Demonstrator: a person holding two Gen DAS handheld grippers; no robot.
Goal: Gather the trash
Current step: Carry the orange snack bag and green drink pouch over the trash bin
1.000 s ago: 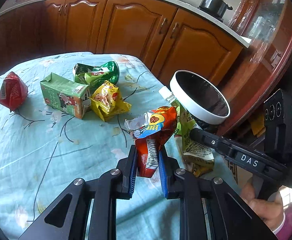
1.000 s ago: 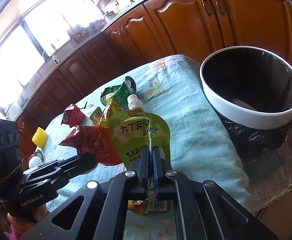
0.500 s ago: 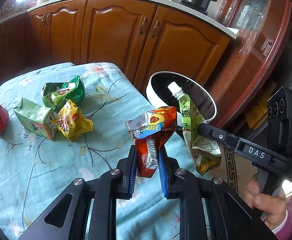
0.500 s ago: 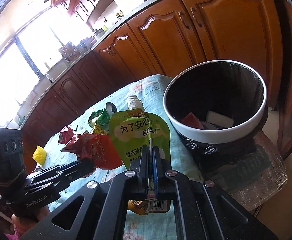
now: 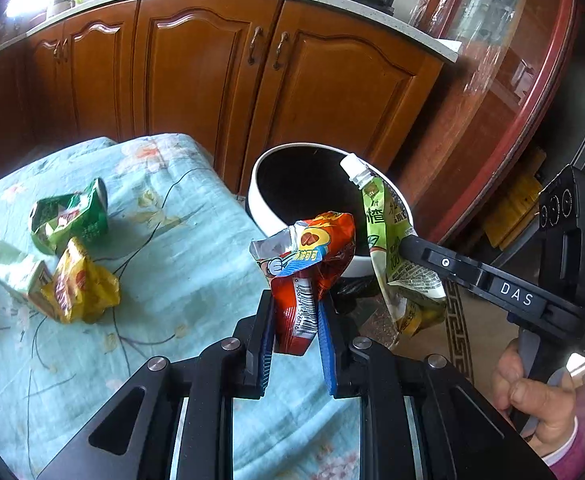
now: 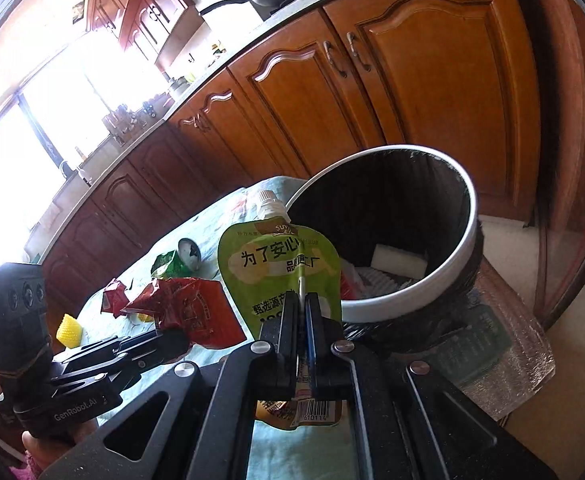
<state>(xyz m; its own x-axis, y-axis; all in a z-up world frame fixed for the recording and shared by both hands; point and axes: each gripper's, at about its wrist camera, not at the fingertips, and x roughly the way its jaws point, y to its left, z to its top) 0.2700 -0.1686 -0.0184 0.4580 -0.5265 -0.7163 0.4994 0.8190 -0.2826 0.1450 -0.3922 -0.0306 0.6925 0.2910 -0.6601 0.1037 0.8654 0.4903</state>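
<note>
we are bringing both pieces closer to the bin [image 5: 260,200], which a second ago was farther off, so dropping looks near. the left gripper [image 5: 294,334] is clamping the red snack bag [image 5: 312,264]; the right gripper [image 6: 301,322] is pinching the green pouch [image 6: 280,268]. only the right view is showing trash already inside the bin.

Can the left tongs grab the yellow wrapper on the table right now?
Probably not: the left tongs are already shut on the red snack bag, so the yellow wrapper must wait.
</note>
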